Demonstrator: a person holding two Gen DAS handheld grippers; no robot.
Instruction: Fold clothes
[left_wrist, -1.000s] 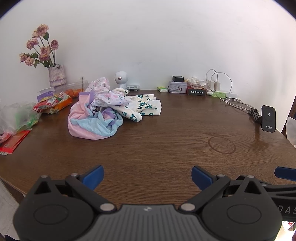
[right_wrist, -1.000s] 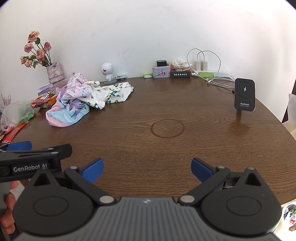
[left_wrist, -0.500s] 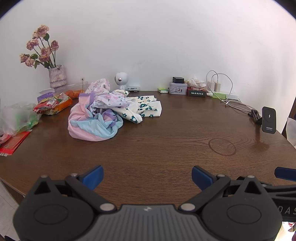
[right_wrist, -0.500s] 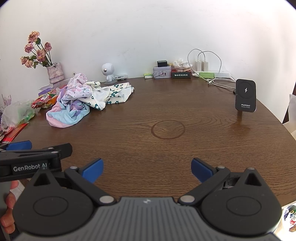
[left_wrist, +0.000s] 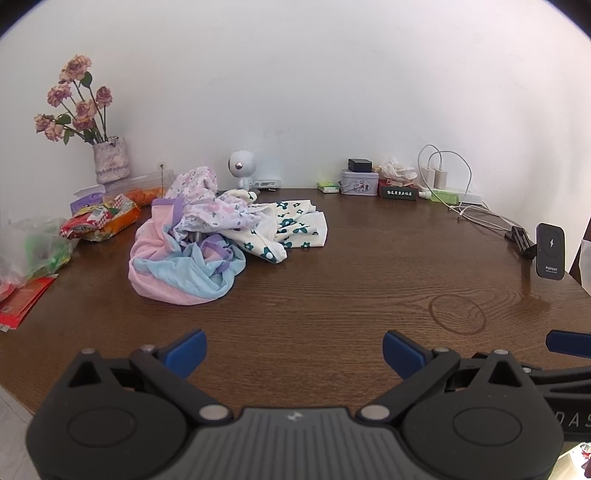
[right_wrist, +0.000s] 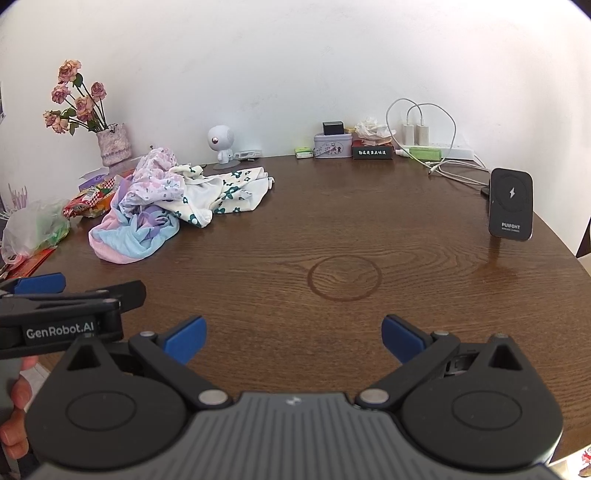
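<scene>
A heap of crumpled clothes (left_wrist: 207, 240) lies on the brown wooden table (left_wrist: 332, 288) at the far left: a pink and blue piece (left_wrist: 181, 277), a floral lilac piece (left_wrist: 210, 206) and a cream piece with green flowers (left_wrist: 291, 229). The heap also shows in the right wrist view (right_wrist: 166, 206). My left gripper (left_wrist: 293, 352) is open and empty above the table's near edge, well short of the clothes. My right gripper (right_wrist: 293, 338) is open and empty, to the right of the left gripper, whose side shows in the right wrist view (right_wrist: 59, 310).
A vase of roses (left_wrist: 109, 162), snack packets (left_wrist: 103, 218) and a plastic bag (left_wrist: 33, 247) stand at the left edge. A small white robot figure (left_wrist: 242, 170), tins, a power strip with cables (left_wrist: 454, 192) line the back. A black phone charger stand (right_wrist: 511, 205) stands at right.
Both grippers have drifted slightly; the view shifted a little. The clothes have not moved and both grippers stay open.
</scene>
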